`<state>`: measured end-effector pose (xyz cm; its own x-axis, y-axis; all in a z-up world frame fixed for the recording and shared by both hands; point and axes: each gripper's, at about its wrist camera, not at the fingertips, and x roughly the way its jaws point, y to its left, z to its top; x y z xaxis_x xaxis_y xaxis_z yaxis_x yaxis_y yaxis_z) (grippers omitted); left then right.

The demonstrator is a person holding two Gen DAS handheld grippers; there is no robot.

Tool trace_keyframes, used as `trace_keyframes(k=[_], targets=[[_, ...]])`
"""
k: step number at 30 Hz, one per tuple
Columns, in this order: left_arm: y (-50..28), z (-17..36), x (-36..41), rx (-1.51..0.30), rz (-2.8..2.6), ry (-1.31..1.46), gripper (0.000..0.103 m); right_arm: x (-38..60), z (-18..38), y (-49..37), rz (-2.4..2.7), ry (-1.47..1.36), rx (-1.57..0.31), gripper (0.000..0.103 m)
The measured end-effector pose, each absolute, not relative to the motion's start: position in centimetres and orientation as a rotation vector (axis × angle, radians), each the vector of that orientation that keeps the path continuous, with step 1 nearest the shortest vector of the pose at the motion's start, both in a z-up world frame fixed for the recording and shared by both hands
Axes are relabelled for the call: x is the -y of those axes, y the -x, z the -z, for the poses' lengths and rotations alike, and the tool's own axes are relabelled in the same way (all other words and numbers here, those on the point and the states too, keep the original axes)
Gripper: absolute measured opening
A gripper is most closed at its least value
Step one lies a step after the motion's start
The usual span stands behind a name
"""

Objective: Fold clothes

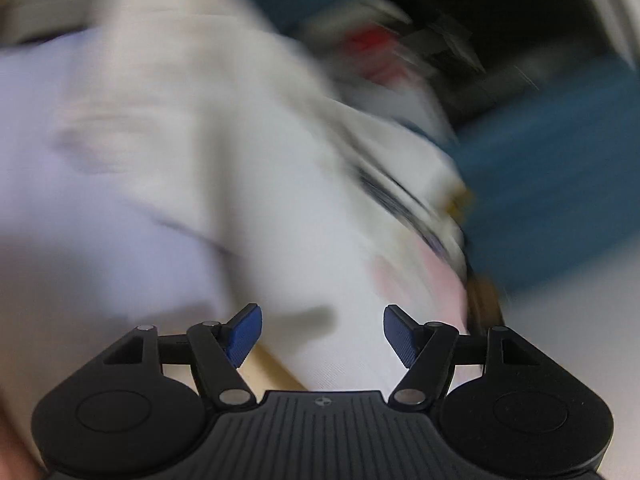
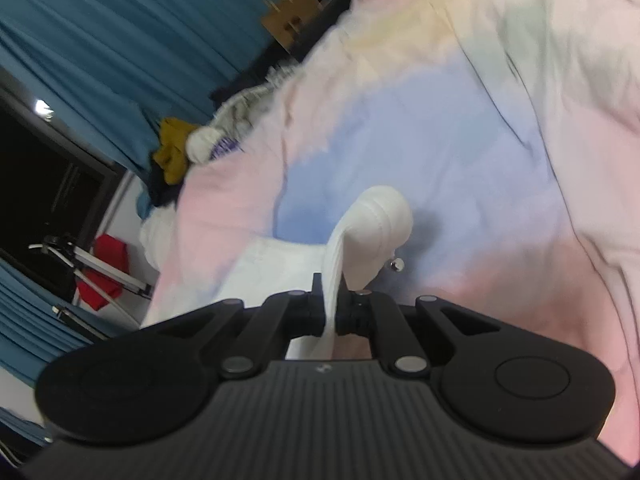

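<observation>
pastel tie-dye garment, right gripper pinching its white hem, left gripper wide, seemingly empty

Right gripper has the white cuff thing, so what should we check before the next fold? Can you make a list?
1. Right gripper shut on the white cuff: ok.
2. Cuff held deep between the fingers, not just at the tips: ok, cloth runs right through them.
3. Left gripper open and free: ok, nothing between its blue pads.
4. Pastel sweatshirt lying flat: not ok, it shows creases.
5. Left view sharp enough to aim: not ok, badly blurred.
6. Where the sweatshirt's far edge lies: cannot tell.
</observation>
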<state>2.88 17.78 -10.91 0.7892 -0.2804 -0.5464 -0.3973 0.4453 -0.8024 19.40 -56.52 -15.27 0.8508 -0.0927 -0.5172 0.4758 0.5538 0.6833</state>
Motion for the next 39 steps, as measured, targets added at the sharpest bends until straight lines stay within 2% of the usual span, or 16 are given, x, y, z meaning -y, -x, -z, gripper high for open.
trace_keyframes(k=[1,2,3,4,11,20,26,28,30,34,38,39], targets=[[-2.6,12.0,-19.1,-0.691,-0.148,1.217,0.068,56.3,14.9,-19.6,0.352,-0.900,-0.444,0.006],[-2.3,13.2,-20.4,-0.685,-0.216,1.297,0.063,56.0,14.5,-19.7,0.354,-0.872,-0.433,0.006],[-2.0,14.0,-21.2,-0.672,-0.261,1.366,0.051,55.7,14.2,-19.7,0.354,-0.848,-0.422,0.006],[-2.0,14.4,-21.8,-0.653,-0.278,1.407,0.050,55.5,13.9,-19.7,0.354,-0.830,-0.411,0.006],[-3.5,14.9,-24.2,-0.524,-0.371,1.505,0.050,55.3,13.6,-20.5,0.358,-0.804,-0.387,0.006],[-4.5,13.8,-24.8,-0.543,-0.366,1.502,0.050,56.1,14.5,-20.9,0.359,-0.856,-0.353,0.006],[-4.7,12.2,-23.3,-0.585,-0.361,1.396,0.055,55.5,13.0,-20.3,0.340,-0.810,-0.228,0.006],[-5.3,12.1,-23.2,-0.581,-0.366,1.396,0.061,55.5,12.5,-20.1,0.344,-0.800,-0.193,0.005],[-6.1,12.0,-23.2,-0.577,-0.362,1.400,0.071,55.5,12.2,-19.9,0.349,-0.797,-0.168,0.005],[-8.3,12.2,-22.5,-0.586,-0.368,1.378,0.079,55.7,12.2,-19.9,0.367,-0.793,-0.153,0.005],[-9.8,13.1,-22.7,-0.573,-0.384,1.391,0.078,55.6,12.4,-20.2,0.376,-0.769,-0.164,0.005],[-10.0,13.3,-22.9,-0.568,-0.391,1.399,0.073,55.6,12.4,-20.3,0.377,-0.765,-0.166,0.005]])
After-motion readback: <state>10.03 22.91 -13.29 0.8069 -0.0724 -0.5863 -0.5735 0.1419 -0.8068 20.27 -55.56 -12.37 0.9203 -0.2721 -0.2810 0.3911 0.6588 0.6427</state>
